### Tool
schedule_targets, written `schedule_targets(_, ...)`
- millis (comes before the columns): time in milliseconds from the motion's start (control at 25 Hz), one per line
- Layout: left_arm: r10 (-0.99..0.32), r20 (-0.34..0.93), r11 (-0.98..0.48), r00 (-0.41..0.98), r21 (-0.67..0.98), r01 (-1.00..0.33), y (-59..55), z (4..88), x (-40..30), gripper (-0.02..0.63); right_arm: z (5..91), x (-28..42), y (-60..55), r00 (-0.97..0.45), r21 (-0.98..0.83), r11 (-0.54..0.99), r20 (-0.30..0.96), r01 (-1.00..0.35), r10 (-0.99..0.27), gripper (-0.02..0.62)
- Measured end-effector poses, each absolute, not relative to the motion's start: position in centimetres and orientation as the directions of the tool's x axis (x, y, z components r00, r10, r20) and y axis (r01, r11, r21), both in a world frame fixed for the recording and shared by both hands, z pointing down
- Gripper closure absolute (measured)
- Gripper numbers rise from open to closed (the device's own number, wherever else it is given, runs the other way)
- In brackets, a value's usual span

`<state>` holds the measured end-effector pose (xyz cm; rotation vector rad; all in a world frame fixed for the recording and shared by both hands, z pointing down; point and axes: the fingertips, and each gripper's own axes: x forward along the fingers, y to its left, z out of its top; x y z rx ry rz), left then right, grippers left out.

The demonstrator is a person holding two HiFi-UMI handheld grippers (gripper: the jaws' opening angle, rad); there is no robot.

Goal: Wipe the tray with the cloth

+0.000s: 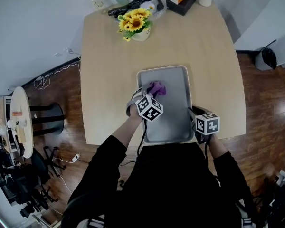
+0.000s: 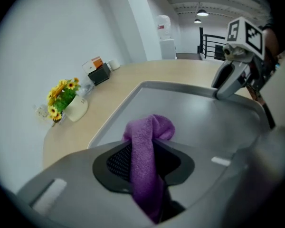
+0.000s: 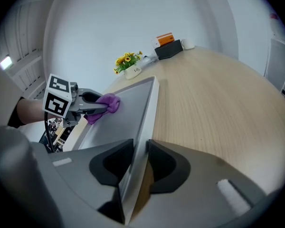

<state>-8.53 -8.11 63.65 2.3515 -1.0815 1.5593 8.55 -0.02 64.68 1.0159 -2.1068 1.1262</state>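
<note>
Left gripper [image 2: 146,148] clamped purple cloth [image 2: 152,127] at tray's [image 3: 133,103] eleven o'clock, right gripper [image 3: 137,148] pinched the rim at four o'clock.

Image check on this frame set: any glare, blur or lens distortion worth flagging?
Head view: even, soft light, table edges bowed by the wide lens, faint sheen on the tray. Left gripper view: dark vignette, cloth slightly soft up close. Right gripper view: fisheye bend too, tray rim blurred between the jaws.
</note>
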Motion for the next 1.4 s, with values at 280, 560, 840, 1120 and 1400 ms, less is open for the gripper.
schedule_targets(280, -0.52, 0.837, -0.625, 0.171, -0.237, -0.744, -6.3, 63.9, -11.9, 0.518, 64.9, 7.7, 0.3, -0.557, -0.432, 0.375, 0.752, -0.82, -0.353, 0.494)
schedule_targets(560, -0.473, 0.839, -0.756, 0.267, -0.231, -0.612, -7.9, 63.8, -0.3, 0.518, 64.7, 8.0, 0.0, -0.555, -0.433, 0.365, 0.744, -0.824, -0.372, 0.494)
schedule_targets(840, -0.429, 0.826, -0.849, 0.366, -0.23, -0.475, -6.6, 63.4, 5.7, 0.518, 64.6, 8.0, 0.1, -0.551, -0.43, 0.363, 0.748, -0.827, -0.37, 0.494)
schedule_targets(1120, -0.423, 0.841, -0.878, 0.338, -0.288, -0.383, -3.2, 64.1, -2.0, 0.518, 64.8, 8.3, 0.2, -0.552, -0.435, 0.354, 0.744, -0.828, -0.376, 0.494)
schedule_targets(1400, -0.446, 0.854, -0.866, 0.269, -0.335, -0.372, 0.2, 63.8, -11.3, 0.517, 64.8, 7.9, 0.4, -0.547, -0.425, 0.362, 0.751, -0.83, -0.371, 0.494)
